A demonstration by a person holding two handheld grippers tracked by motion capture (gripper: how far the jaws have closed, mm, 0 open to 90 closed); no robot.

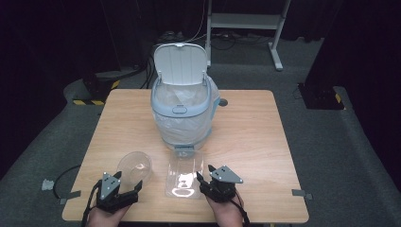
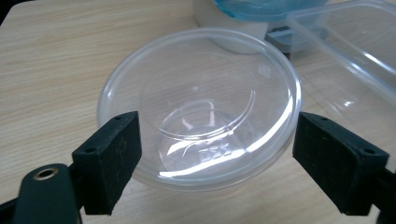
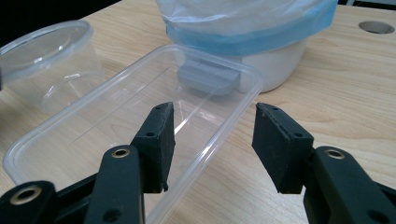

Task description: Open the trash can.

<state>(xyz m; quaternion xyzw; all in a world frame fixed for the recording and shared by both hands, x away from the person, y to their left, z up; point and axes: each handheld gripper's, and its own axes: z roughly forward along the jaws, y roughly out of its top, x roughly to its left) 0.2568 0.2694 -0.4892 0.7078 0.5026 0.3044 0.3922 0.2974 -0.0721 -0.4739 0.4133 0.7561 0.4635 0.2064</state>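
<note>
The left gripper (image 1: 126,185) sits at the near left of the wooden table (image 1: 246,127), held in the person's left hand (image 1: 106,215). Its jaws are spread wide on either side of a clear round bowl (image 2: 201,107), and neither pad visibly touches the bowl wall. The bowl stands upright on the table, just beside a clear rectangular tray (image 1: 185,174) to its right. The right gripper (image 1: 204,176) is at the near centre-right, held in the right hand (image 1: 227,213). Its jaws are also released; in the right gripper view the left jaw is over the inside of the tray (image 3: 140,121) and the right jaw is outside it, so the near long rim lies between them, ungripped. Beyond both containers stands a white and blue bin (image 1: 182,111) with a plastic liner (image 3: 243,18), its lid (image 1: 180,62) raised upright.
</note>
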